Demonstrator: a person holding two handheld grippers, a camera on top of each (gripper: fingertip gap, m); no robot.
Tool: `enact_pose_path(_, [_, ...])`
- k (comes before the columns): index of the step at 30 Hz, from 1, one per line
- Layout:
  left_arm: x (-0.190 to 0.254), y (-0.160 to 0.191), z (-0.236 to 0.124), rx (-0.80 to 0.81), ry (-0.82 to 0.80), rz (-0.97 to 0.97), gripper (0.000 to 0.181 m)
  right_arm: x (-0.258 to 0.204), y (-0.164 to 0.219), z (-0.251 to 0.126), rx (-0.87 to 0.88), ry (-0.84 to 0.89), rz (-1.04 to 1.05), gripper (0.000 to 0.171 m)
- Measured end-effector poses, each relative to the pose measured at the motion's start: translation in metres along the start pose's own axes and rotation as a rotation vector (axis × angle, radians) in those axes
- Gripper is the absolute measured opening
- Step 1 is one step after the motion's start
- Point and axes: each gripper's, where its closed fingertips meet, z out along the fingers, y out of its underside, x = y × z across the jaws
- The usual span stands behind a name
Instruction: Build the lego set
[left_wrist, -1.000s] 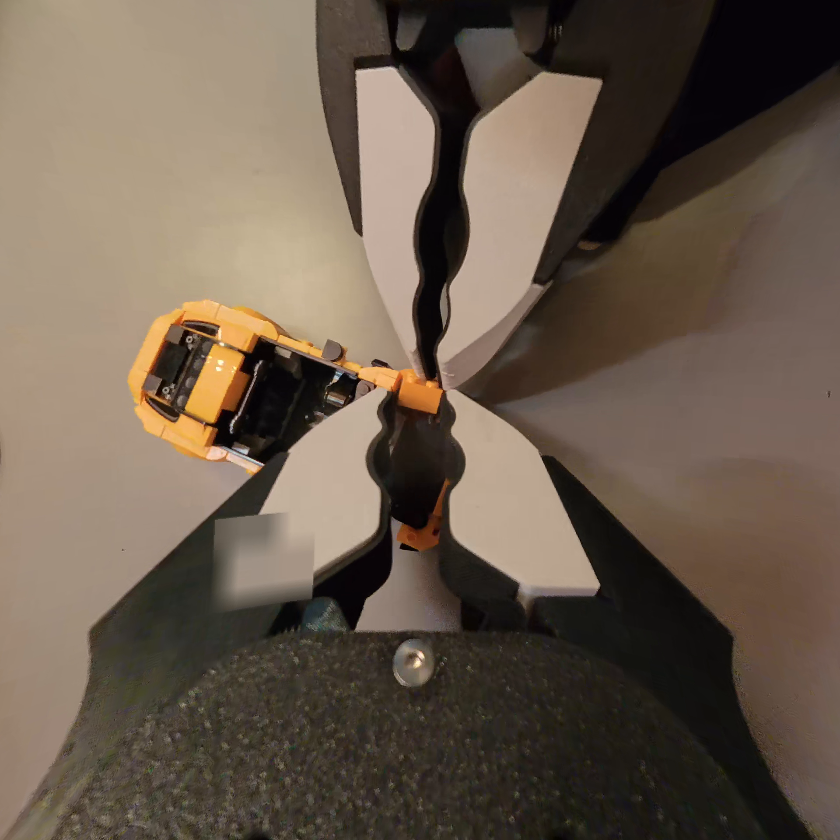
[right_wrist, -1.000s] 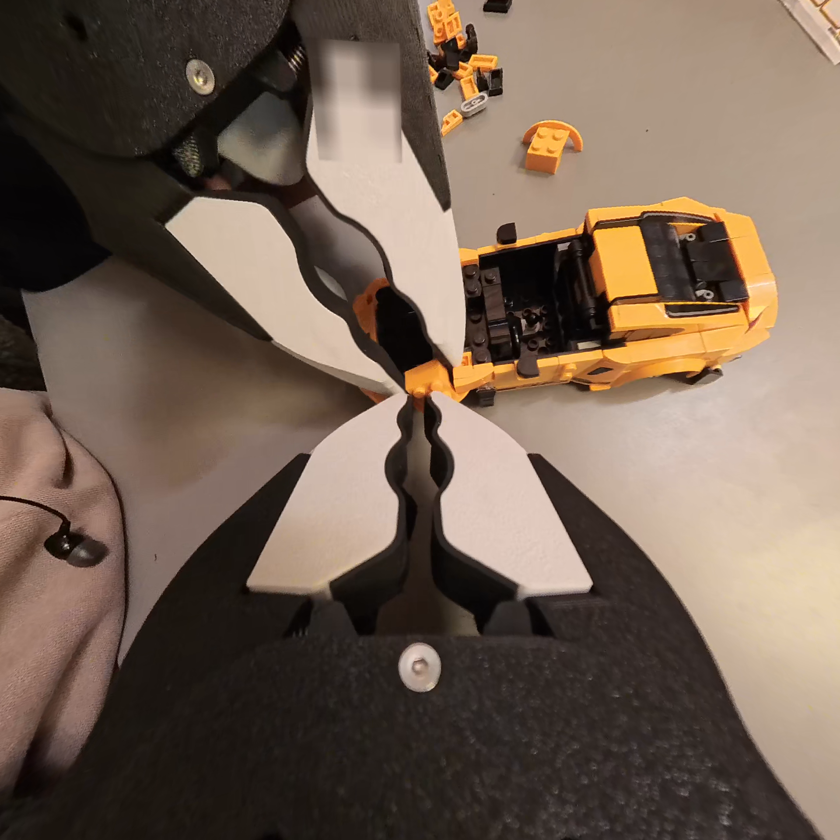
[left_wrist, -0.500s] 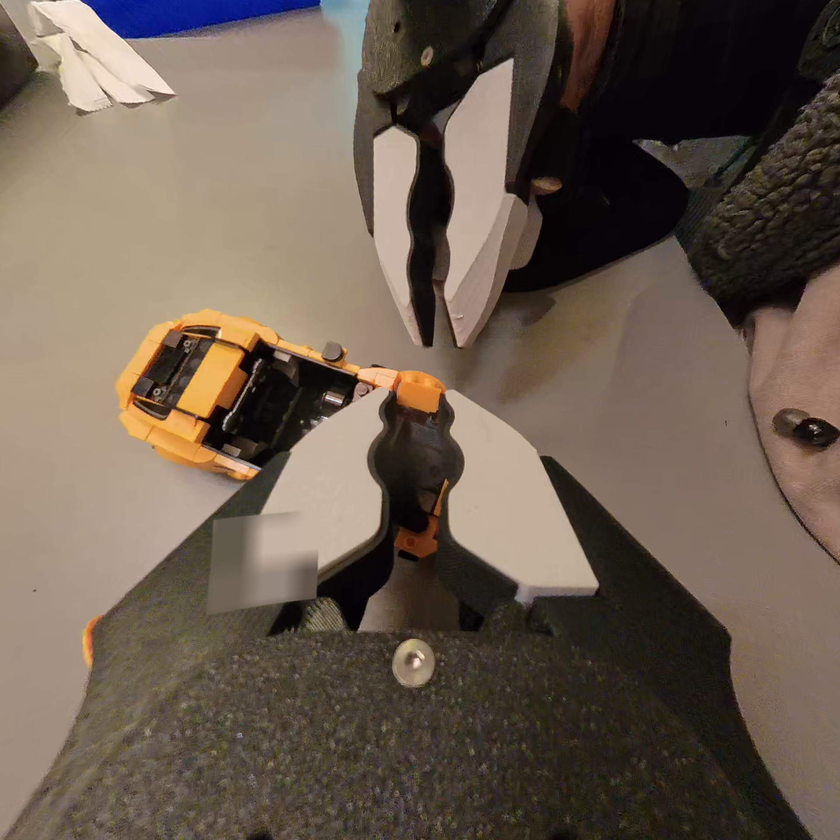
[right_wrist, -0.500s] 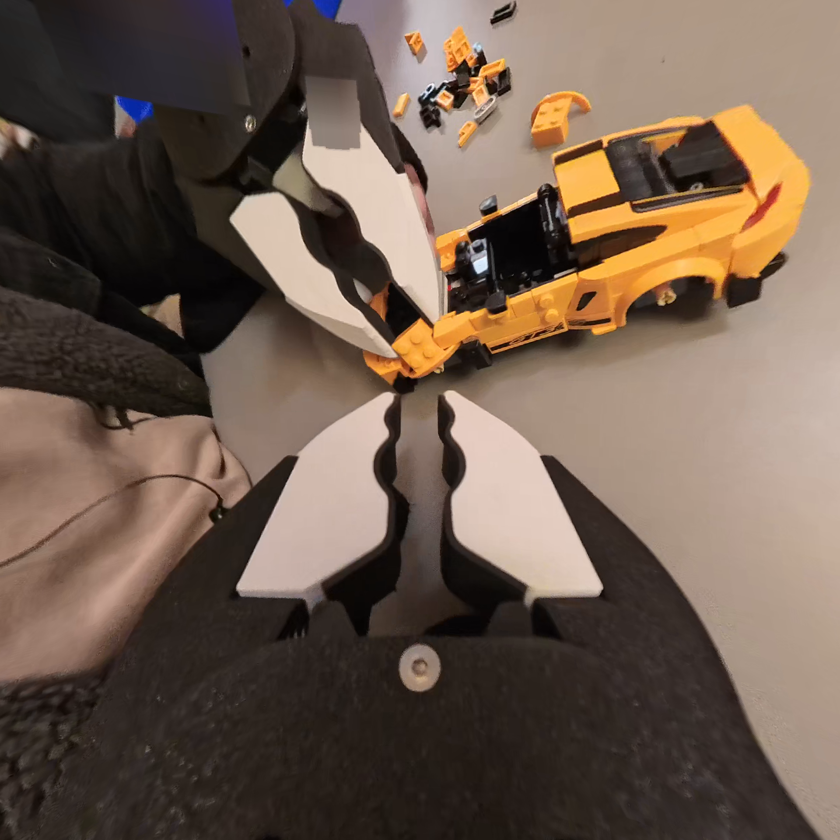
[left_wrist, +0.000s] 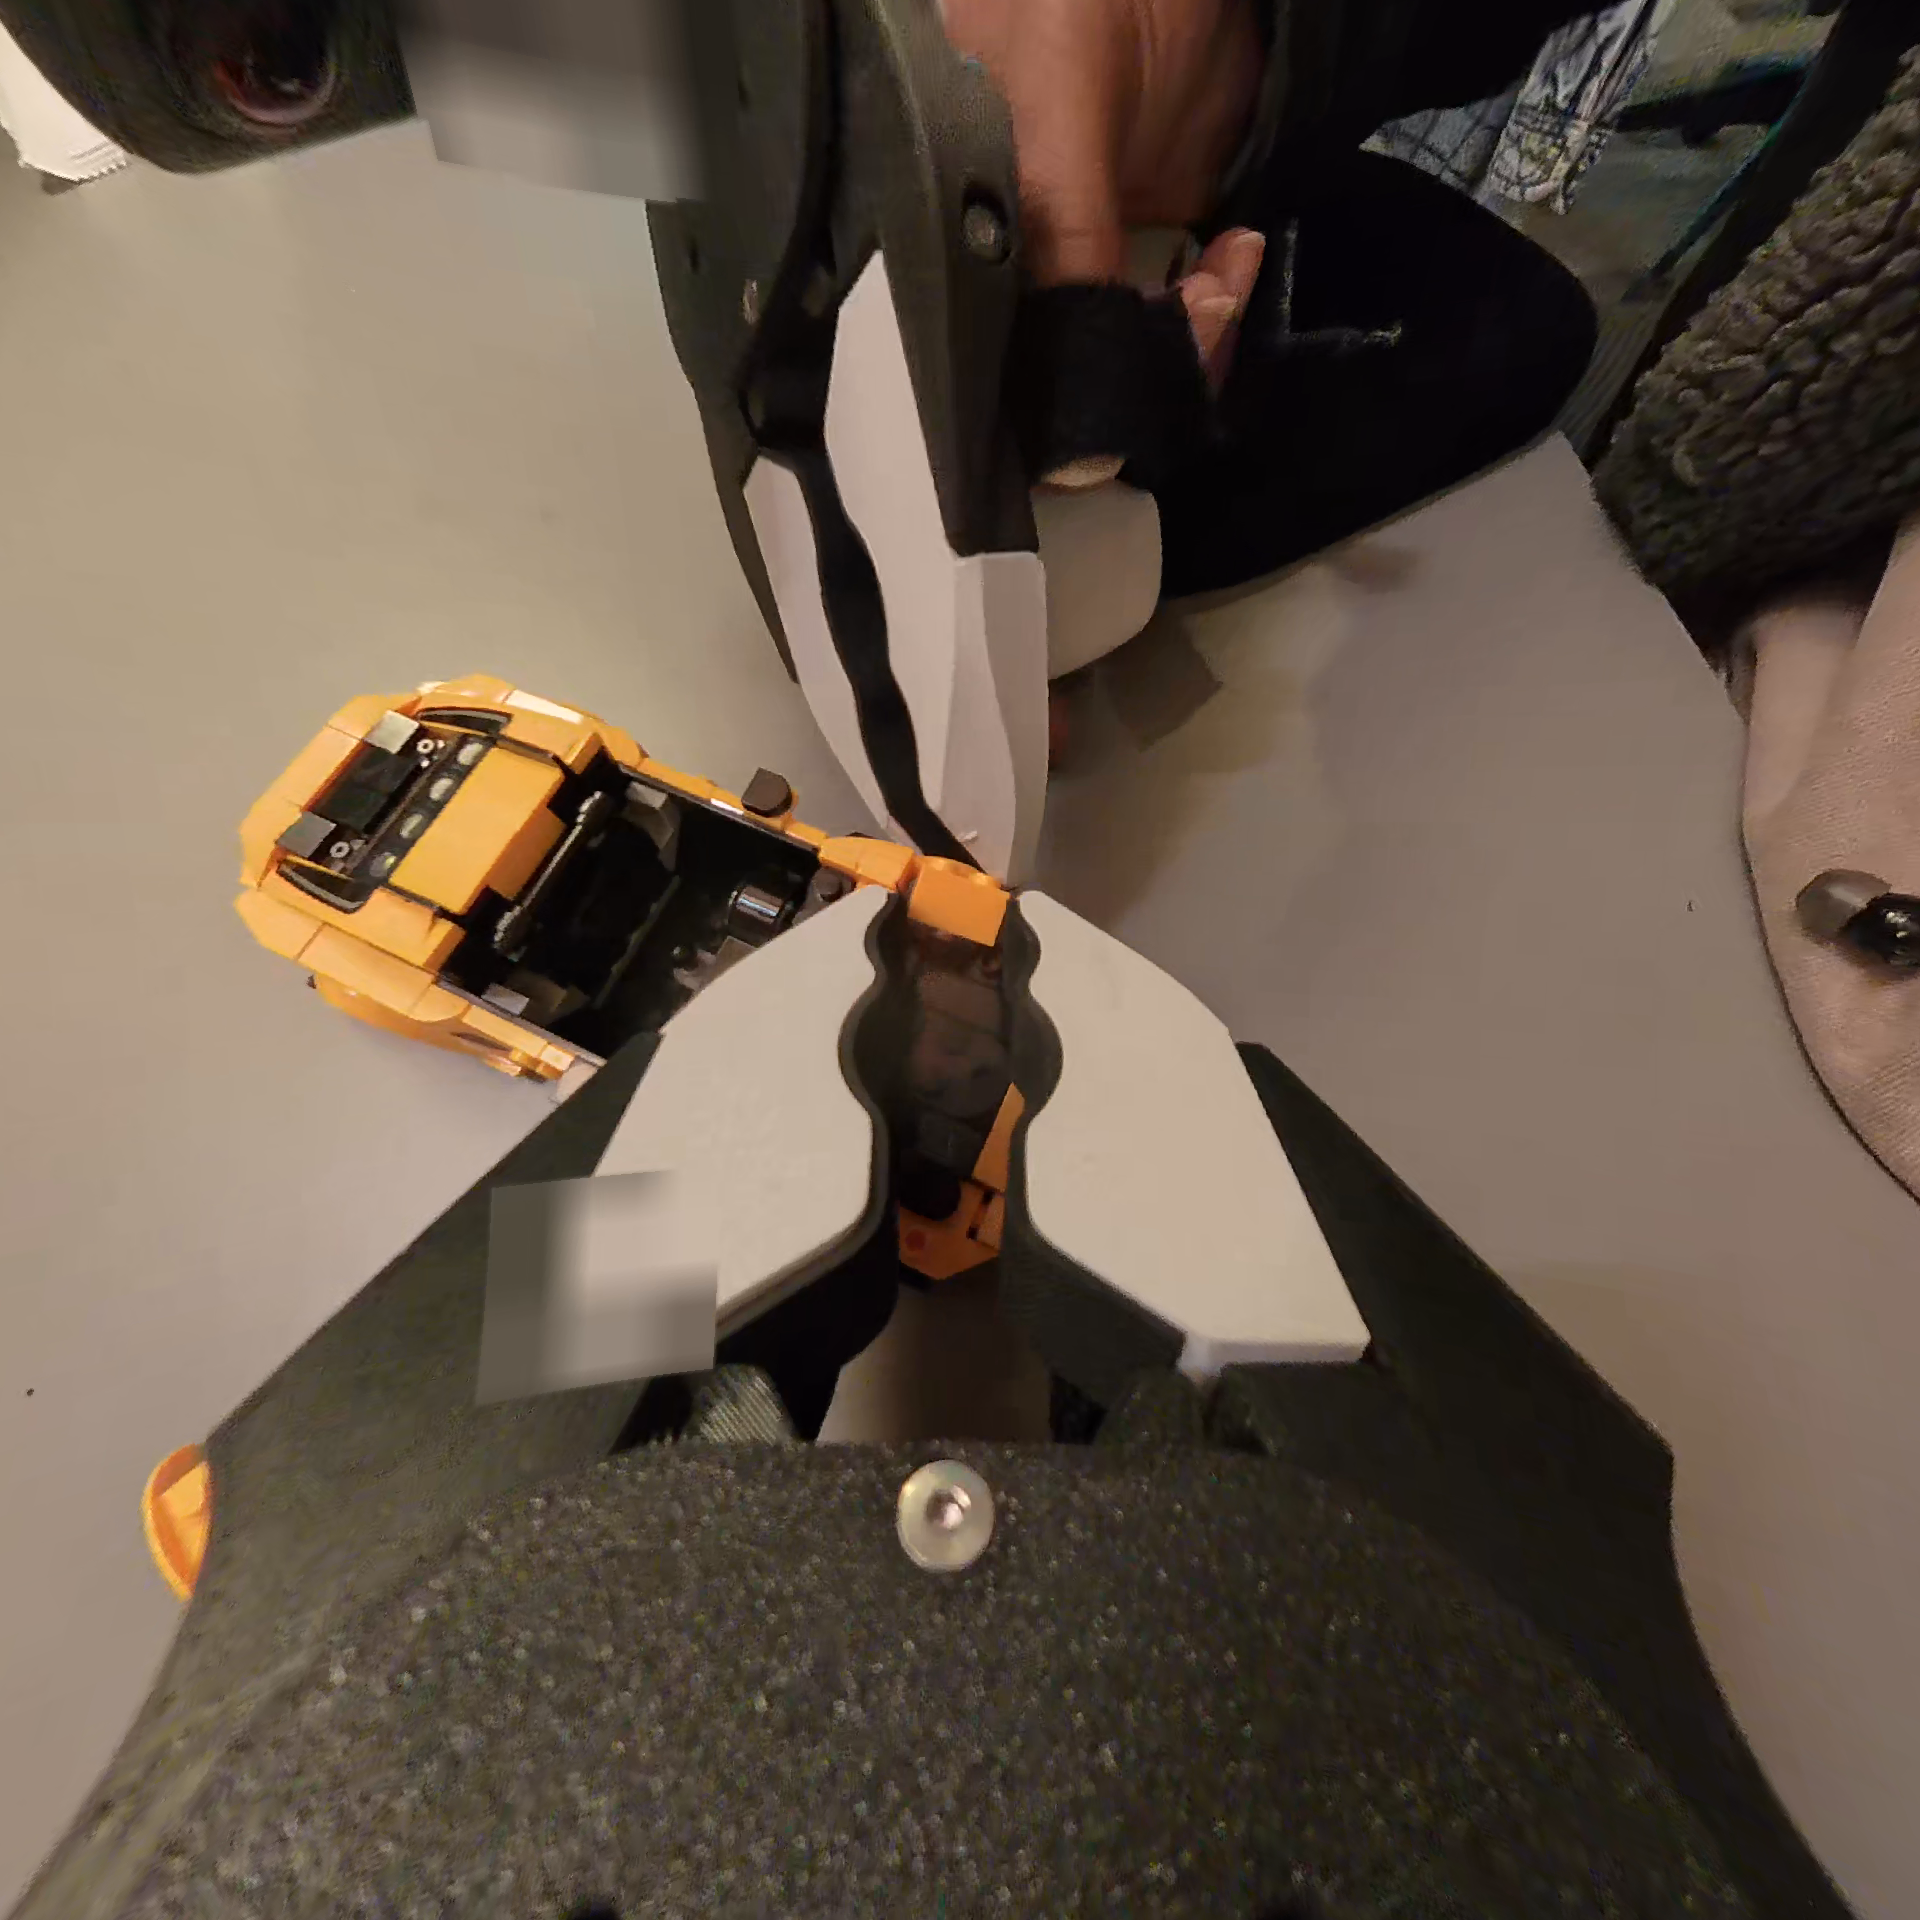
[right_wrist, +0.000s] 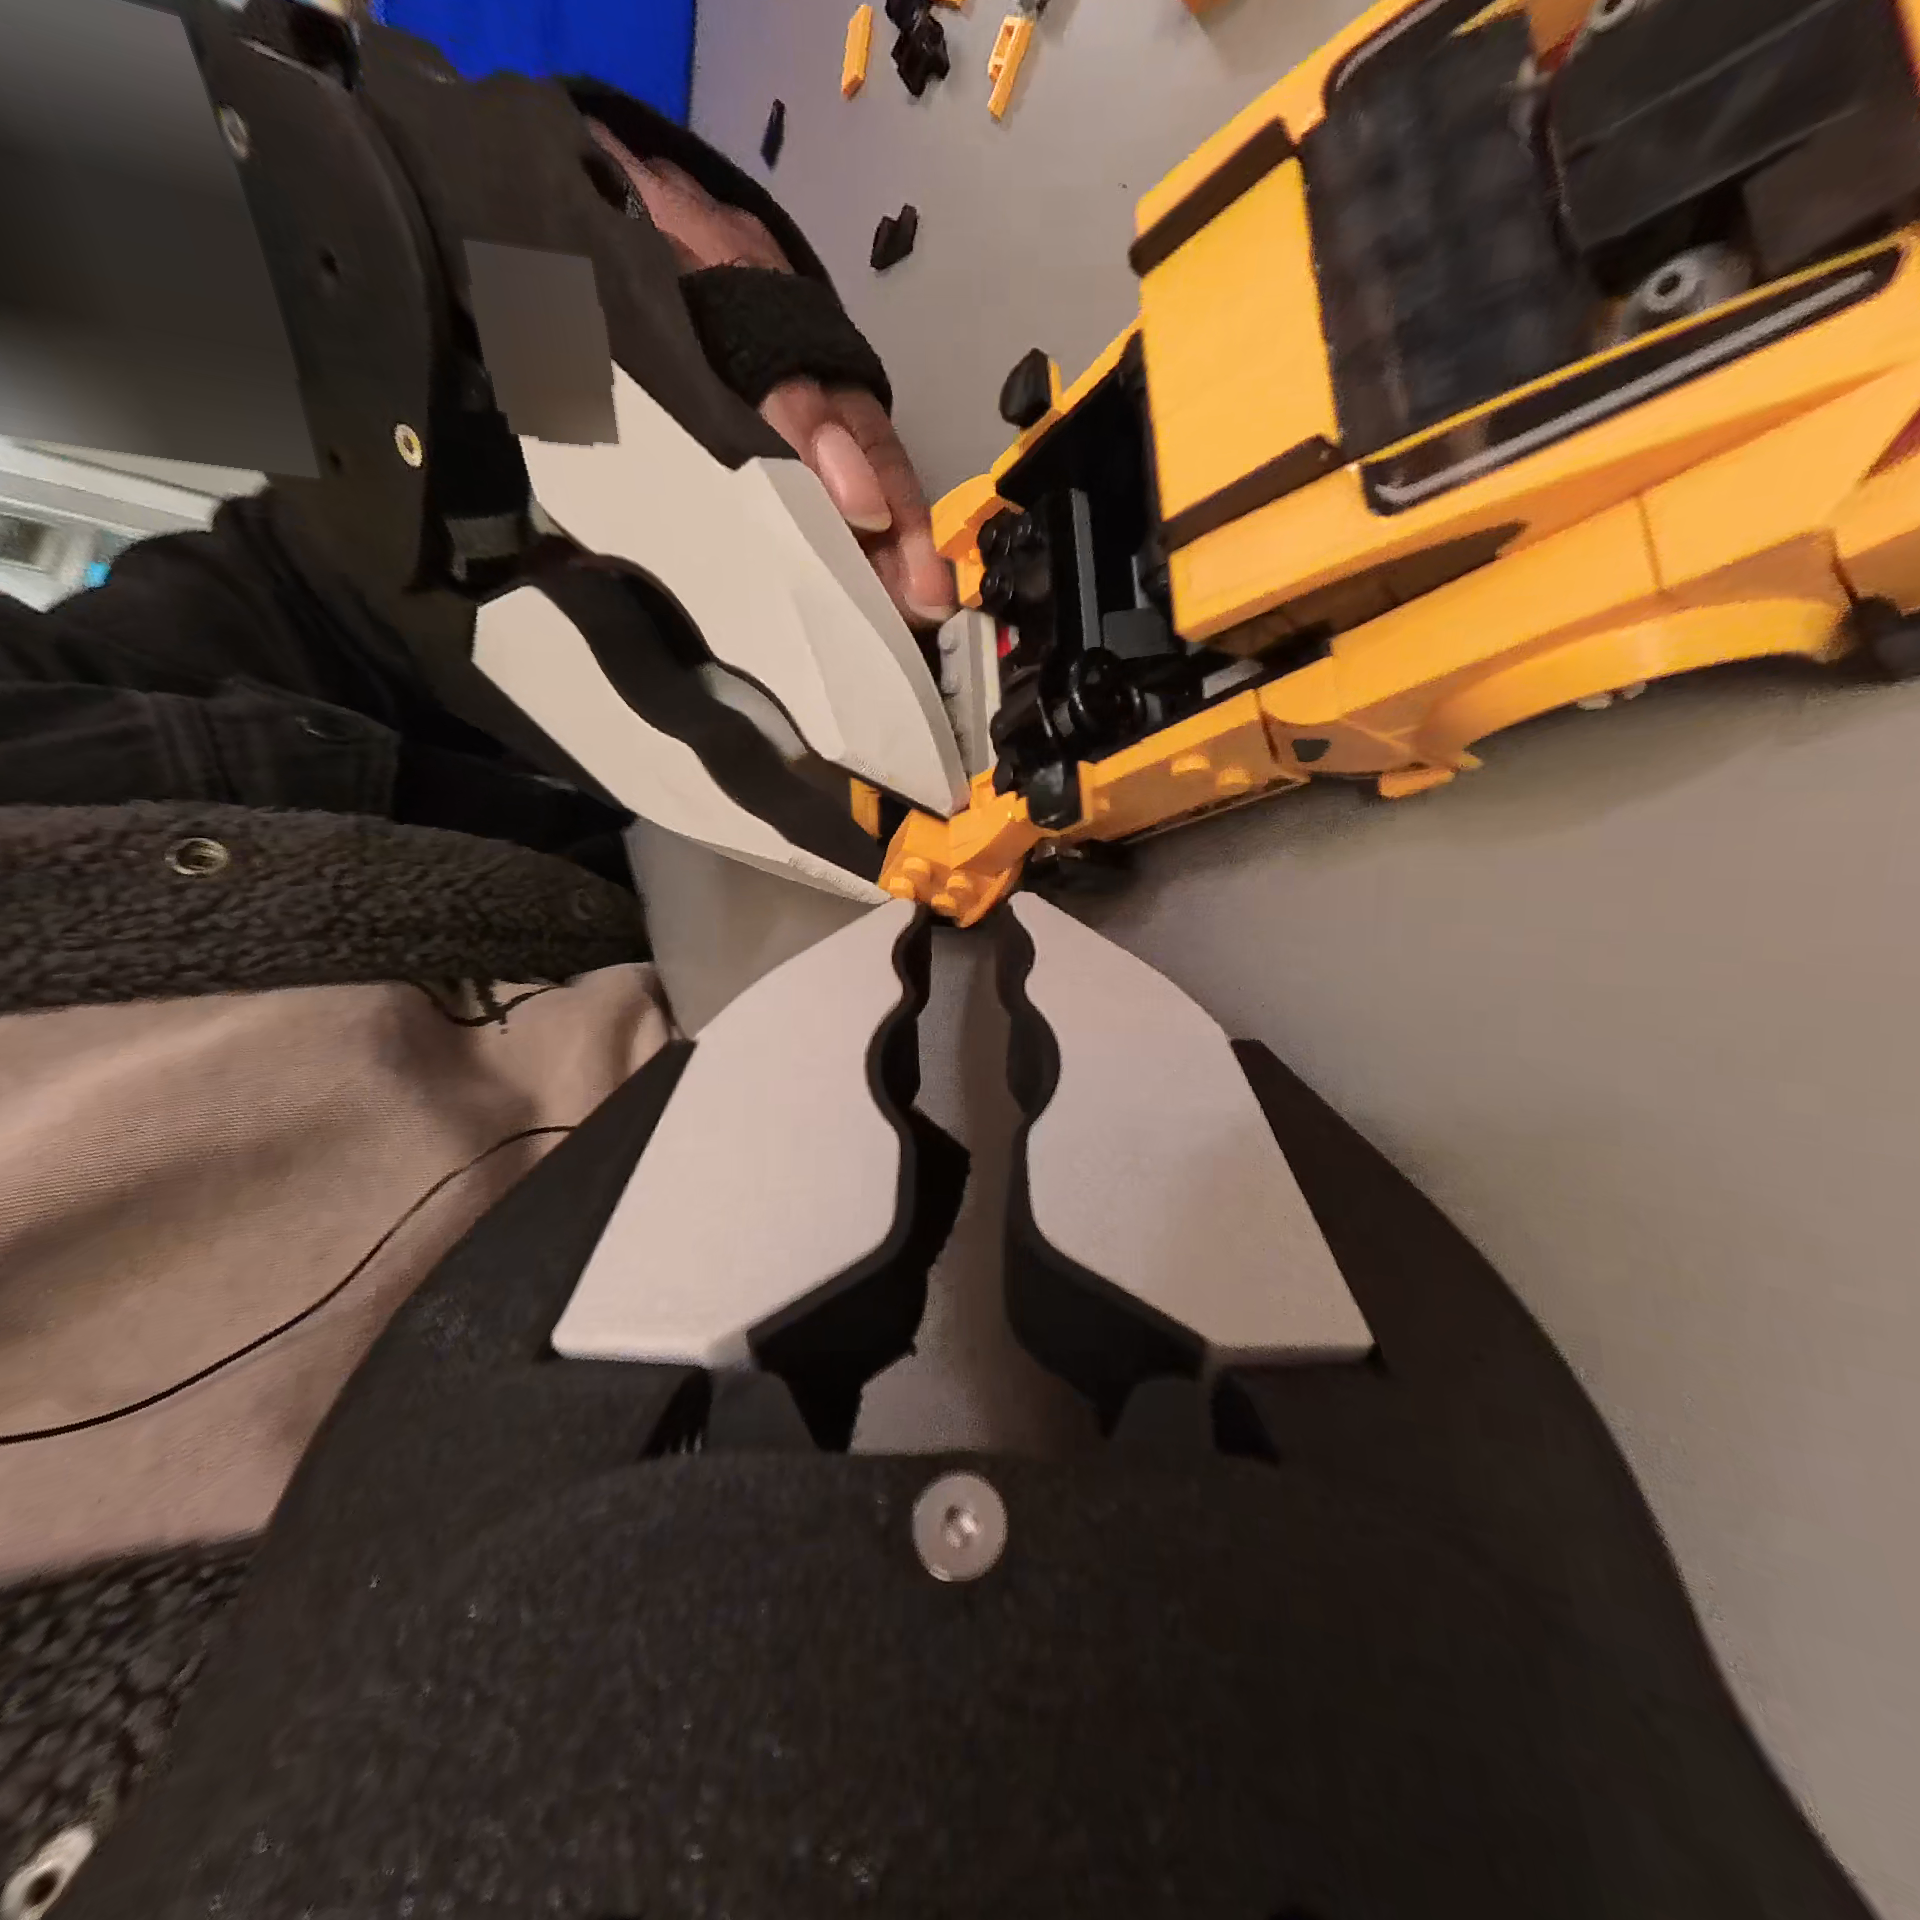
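Observation:
The orange and black lego car (left_wrist: 468, 883) lies on the grey table (left_wrist: 312, 416) with its cabin open. My left gripper (left_wrist: 954, 914) is shut on the car's front end, and orange and black parts fill its jaws. In the right wrist view the car (right_wrist: 1455, 520) runs up to the right, with the left gripper (right_wrist: 920, 842) clamped on its nose. My right gripper (right_wrist: 961, 925) stands open, its fingertips at the studded orange corner (right_wrist: 951, 883) of the nose, with bare table between the pads. It also shows in the left wrist view (left_wrist: 966, 847), tips down on the orange brick (left_wrist: 956, 899).
Loose orange and black pieces (right_wrist: 914, 42) lie at the far edge, and a black piece (right_wrist: 894, 237) lies nearer the car. An orange curved part (left_wrist: 177, 1517) lies beside the left gripper's body. A person's hand (right_wrist: 883, 499) and beige clothing (right_wrist: 260, 1195) are close on the left. Left and right tips are no more than a few centimetres apart.
The right gripper pressed its shut tips on the car's nose, lifted away and opened, then came back to the nose with the jaws narrower. The left gripper kept its hold on the front end.

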Motion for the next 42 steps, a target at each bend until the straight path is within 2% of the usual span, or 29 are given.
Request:
enact_pose_path(9, [0.000, -0.004, -0.006, -0.008, -0.020, 0.018, 0.024, 0.004, 0.009, -0.003, -0.031, 0.061, 0.003, 0.010])
enact_pose_path(16, [0.008, -0.009, 0.001, -0.113, -0.098, 0.216, 0.027, 0.000, 0.009, -0.008, 0.032, 0.090, 0.084, 0.010])
enact_pose_path(21, [0.010, -0.009, 0.003, -0.149, -0.144, 0.331, 0.017, -0.009, 0.011, -0.006, 0.041, 0.096, 0.071, 0.010])
enact_pose_path(24, [0.011, -0.018, -0.002, -0.089, -0.145, 0.331, 0.017, -0.017, 0.008, -0.011, 0.082, 0.065, 0.036, 0.010])
enact_pose_path(29, [0.017, -0.052, -0.029, 0.246, -0.011, 0.134, 0.016, -0.052, -0.002, -0.033, 0.249, -0.157, -0.117, 0.010])
enact_pose_path(31, [0.018, -0.065, -0.040, 0.383, 0.076, 0.020, 0.017, -0.063, -0.012, -0.046, 0.378, -0.202, -0.217, 0.009])
enact_pose_path(32, [0.019, -0.070, -0.045, 0.438, 0.124, -0.039, 0.016, -0.068, -0.018, -0.055, 0.473, -0.175, -0.322, 0.009])
enact_pose_path(34, [0.021, -0.076, -0.051, 0.515, 0.205, -0.127, 0.017, -0.073, -0.021, -0.064, 0.558, 0.001, -0.606, 0.013])
enact_pose_path(37, [0.023, -0.079, -0.055, 0.567, 0.261, -0.158, 0.016, -0.080, -0.013, -0.058, 0.506, 0.250, -0.984, 0.023])
enact_pose_path(40, [0.027, -0.077, -0.053, 0.575, 0.296, -0.163, 0.016, -0.084, -0.009, -0.046, 0.452, 0.291, -1.082, 0.035])
enact_pose_path(42, [0.030, -0.076, -0.051, 0.572, 0.311, -0.160, 0.016, -0.082, -0.012, -0.043, 0.426, 0.326, -1.104, 0.036])
